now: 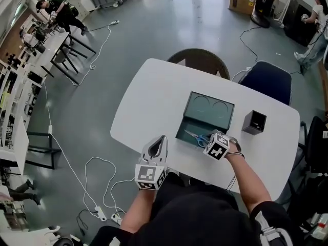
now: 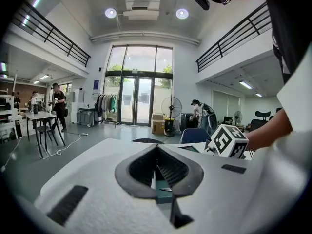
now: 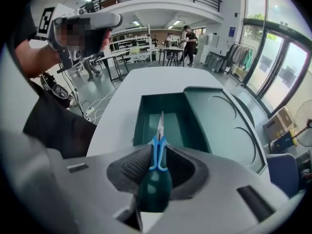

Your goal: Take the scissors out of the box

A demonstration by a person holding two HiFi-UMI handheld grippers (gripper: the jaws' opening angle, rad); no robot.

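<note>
Gripping the blue handles of the scissors (image 3: 157,147), the right claw (image 3: 158,161) is clenched on them, its ribbed pads pressed to either side of the loops while the steel blades point away toward 12 o'clock over the open tray. From the head view the scissors (image 1: 195,136) are within the outline of the dark teal box (image 1: 209,108), in its near tray, with the right claw (image 1: 209,140) reaching in from the tray's 5 o'clock corner; whether the blades rest on the tray floor or hang just above it cannot be told. The box sits near the middle of the white bench (image 1: 154,96), its lid laid flat at 12 o'clock of the tray, two ring-shaped marks showing on the inner face. The left claw (image 1: 163,138) stands just off the box at its 8 o'clock, aimed toward 12 o'clock, apart from the tray wall. In its own view the left claw (image 2: 157,147) is pinched together at the tips and holds nothing; only a sliver of teal shows through the slot lower down. A small black open-topped container (image 1: 254,122) stands at 3 o'clock of the box, well clear of it. Beyond the bench's far edge, a dark round-backed chair (image 1: 202,60) is at 12 o'clock and a blue chair (image 1: 267,81) at 1 o'clock.
</note>
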